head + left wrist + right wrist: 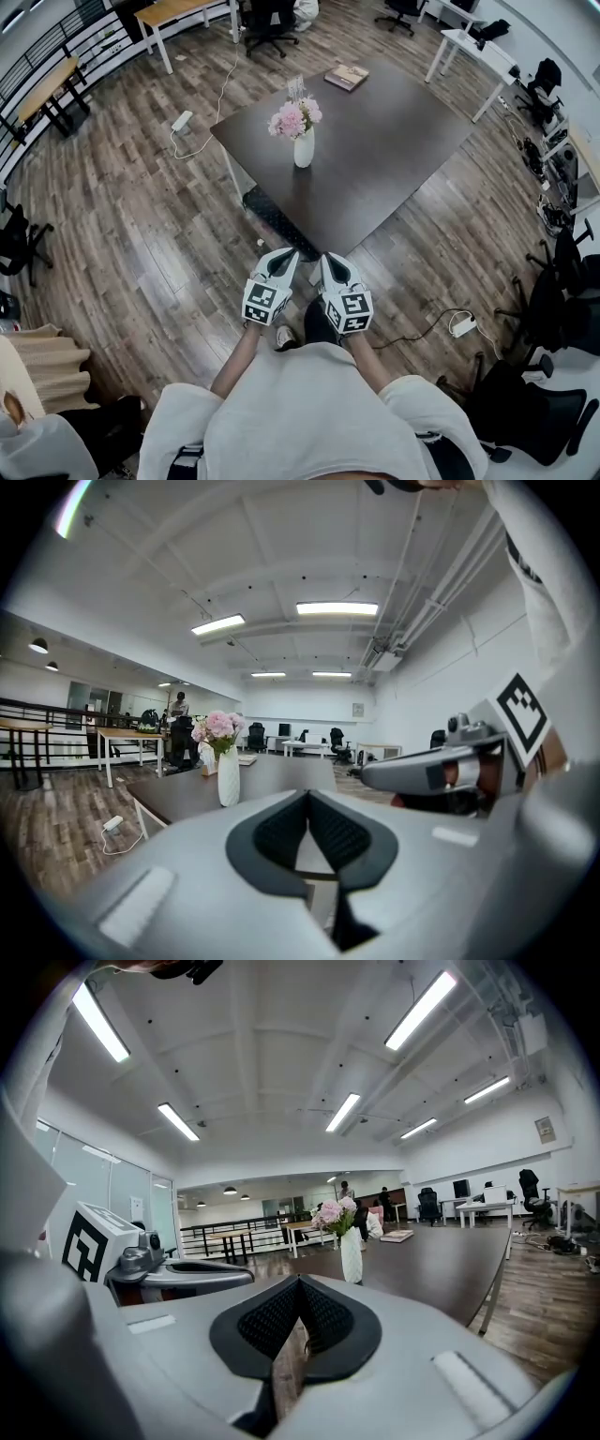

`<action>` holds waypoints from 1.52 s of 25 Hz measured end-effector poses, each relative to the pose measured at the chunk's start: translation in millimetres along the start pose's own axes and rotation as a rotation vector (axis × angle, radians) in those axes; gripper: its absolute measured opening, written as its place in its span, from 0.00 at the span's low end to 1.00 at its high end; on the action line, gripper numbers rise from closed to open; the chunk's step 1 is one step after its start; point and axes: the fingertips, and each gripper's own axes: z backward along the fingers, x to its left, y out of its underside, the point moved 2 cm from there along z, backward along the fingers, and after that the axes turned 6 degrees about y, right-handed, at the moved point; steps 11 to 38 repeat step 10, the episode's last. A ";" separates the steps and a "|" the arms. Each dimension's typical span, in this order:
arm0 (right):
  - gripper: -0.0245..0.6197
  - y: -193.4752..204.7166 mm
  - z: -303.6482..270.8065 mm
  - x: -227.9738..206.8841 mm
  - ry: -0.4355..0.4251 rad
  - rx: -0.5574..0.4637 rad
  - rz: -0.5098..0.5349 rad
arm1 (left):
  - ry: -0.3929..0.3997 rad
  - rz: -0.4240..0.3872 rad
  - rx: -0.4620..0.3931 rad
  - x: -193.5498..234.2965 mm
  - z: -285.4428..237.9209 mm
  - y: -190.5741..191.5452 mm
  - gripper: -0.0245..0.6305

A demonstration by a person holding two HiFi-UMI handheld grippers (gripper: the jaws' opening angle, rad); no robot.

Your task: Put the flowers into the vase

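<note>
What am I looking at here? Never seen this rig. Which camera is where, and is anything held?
No robot: a person holds a two-jaw gripper in each hand. The head view is from a camera on their head, looking steeply down: the left gripper and right gripper hover over the wooden floor, short of the dark table. The other two pictures come from cameras riding on each gripper, looking along its jaws. On the table a white vase stands with pink flowers already in it; a book lies near the far edge. Both grippers are shut and empty.
</note>
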 end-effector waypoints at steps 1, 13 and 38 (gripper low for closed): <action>0.03 -0.2 1.7 0.9 -0.001 -0.001 0.002 | 0.001 -0.001 -0.001 -1.3 0.9 -0.3 0.05; 0.03 0.7 7.5 -2.5 0.009 -0.001 0.003 | -0.001 -0.002 -0.013 -7.1 0.4 -1.1 0.05; 0.03 0.7 7.5 -2.5 0.009 -0.001 0.003 | -0.001 -0.002 -0.013 -7.1 0.4 -1.1 0.05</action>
